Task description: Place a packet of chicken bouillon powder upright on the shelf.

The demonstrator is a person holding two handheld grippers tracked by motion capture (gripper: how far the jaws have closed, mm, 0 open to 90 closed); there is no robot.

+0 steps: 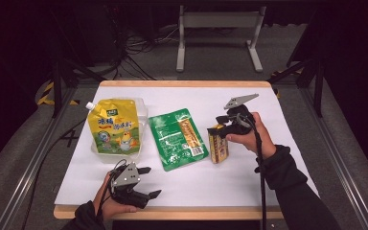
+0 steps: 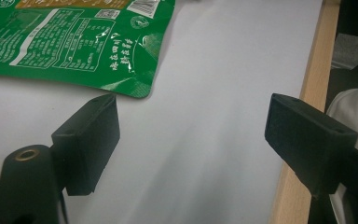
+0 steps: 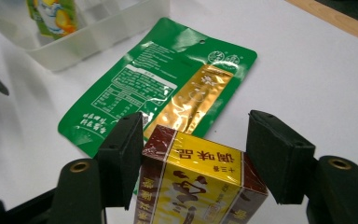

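A brown and yellow box (image 1: 218,146) stands on end right of the table's middle. My right gripper (image 1: 222,125) comes at its top from the right. In the right gripper view the box (image 3: 200,186) sits between the two jaws, with the pads against its two sides. A flat green pouch (image 1: 177,138) lies at the middle of the white table top (image 1: 249,182). A yellow spouted pouch (image 1: 112,125) rests in a clear tray (image 1: 141,112) at the left. My left gripper (image 1: 151,182) hovers open near the front edge, nothing between its jaws, the green pouch's corner (image 2: 135,84) just beyond them.
The wooden table edge (image 1: 172,213) runs along the front, close under the left hand. A grey metal stand (image 1: 218,33) and cables lie on the floor behind the table. Metal rails flank the table on both sides.
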